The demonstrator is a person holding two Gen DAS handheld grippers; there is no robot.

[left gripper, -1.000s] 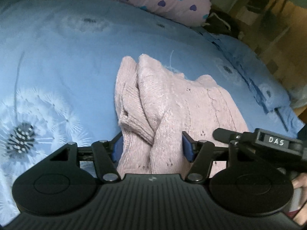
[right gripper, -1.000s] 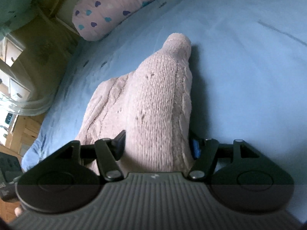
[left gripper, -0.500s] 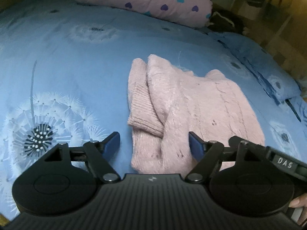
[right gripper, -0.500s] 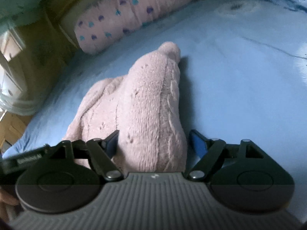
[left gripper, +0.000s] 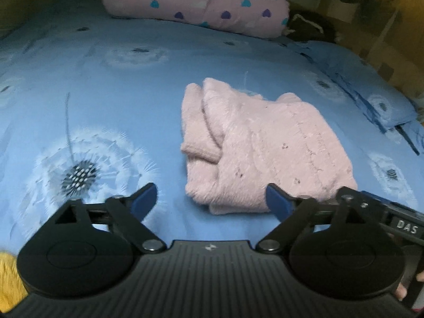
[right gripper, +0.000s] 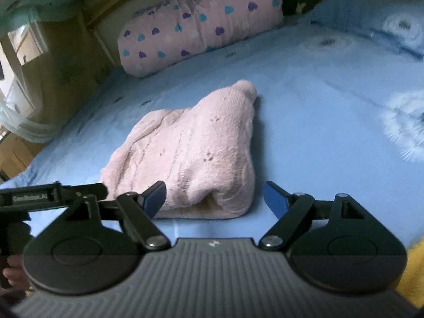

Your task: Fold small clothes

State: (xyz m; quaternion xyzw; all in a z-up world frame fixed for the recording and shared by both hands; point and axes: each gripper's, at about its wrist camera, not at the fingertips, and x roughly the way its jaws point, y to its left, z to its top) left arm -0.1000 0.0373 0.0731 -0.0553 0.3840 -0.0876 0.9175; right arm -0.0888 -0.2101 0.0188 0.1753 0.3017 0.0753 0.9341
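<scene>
Pale pink knit sweater point(left gripper: 265, 143) on blue dandelion-print sheet point(left gripper: 106, 100)

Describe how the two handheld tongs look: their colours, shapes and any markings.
The left tongs and right tongs look alike: a ribbed black plastic body, two round black discs, jointed black linkage arms with silver pivot screws, and blue finger pads. Each view shows the other tool's black bar with white lettering, "DAS" in the left view.

Left gripper point(left gripper: 212, 198) tilted downward, jaws wide, just been opening, nothing between the blue pads point(left gripper: 144, 198). Right gripper point(right gripper: 214, 197) also angled down, jaws spread and just been opening, pads pressing on nothing. Right gripper's body shows at the left view's right edge, a person's fingertips point(left gripper: 401, 290) under it.
</scene>
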